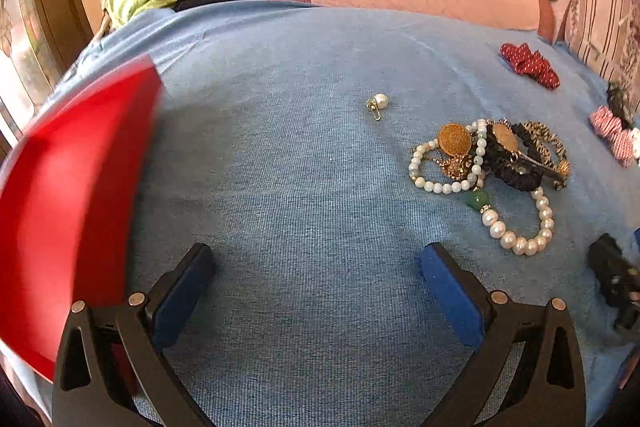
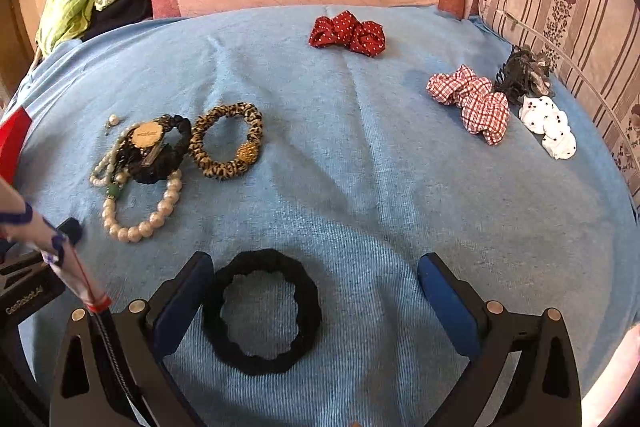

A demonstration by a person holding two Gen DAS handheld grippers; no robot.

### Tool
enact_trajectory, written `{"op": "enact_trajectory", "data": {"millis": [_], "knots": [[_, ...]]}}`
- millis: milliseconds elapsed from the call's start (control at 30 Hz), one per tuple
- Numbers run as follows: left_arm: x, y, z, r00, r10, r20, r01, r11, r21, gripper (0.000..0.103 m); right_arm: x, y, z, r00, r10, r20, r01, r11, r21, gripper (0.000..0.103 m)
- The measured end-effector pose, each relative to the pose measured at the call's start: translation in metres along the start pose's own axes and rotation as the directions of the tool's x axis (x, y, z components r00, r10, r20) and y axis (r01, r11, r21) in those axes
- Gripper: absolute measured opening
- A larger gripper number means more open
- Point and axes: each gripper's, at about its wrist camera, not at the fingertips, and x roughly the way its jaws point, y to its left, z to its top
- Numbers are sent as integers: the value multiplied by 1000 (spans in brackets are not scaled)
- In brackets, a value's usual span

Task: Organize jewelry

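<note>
A tangle of jewelry lies on the blue cloth (image 1: 304,163): two pearl bracelets (image 1: 520,231), gold medallions (image 1: 455,139), a black scrunchie and a leopard hair band (image 2: 226,146). The pile also shows in the right wrist view (image 2: 140,163). A single pearl earring (image 1: 378,103) lies apart from it. My left gripper (image 1: 316,267) is open and empty over bare cloth, left of the pile. My right gripper (image 2: 316,279) is open, with a black hair tie (image 2: 262,311) lying between its fingers, close to the left finger.
A red tray (image 1: 68,195) sits at the left, blurred. A red dotted scrunchie (image 2: 347,33), a red checked scrunchie (image 2: 472,103), a white dotted one (image 2: 550,129) and a dark hair claw (image 2: 524,73) lie at the right. Pillows and a green quilt lie behind.
</note>
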Motion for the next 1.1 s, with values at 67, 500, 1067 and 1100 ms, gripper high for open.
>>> {"op": "enact_trajectory", "data": {"millis": [67,500,1067,1100], "knots": [[0,3,1,1000,-14,-3,14,1000,-11,103,-7,-2,0,1000,13,12,-13,1000,8,103],[0,1,2,1000,-12,-5,12,1000,-14,103,-77,-20,0,981,145,131,-150,989,22,103],[-106,9,-12,966,-53,255,57,998,-9,103,-98,-25,-14,963,192,189,-192,981,-18,103],[-113,12,-14,963,-48,266,53,999,-13,103,-100,-25,-15,963,189,193,-188,982,-25,103]]}}
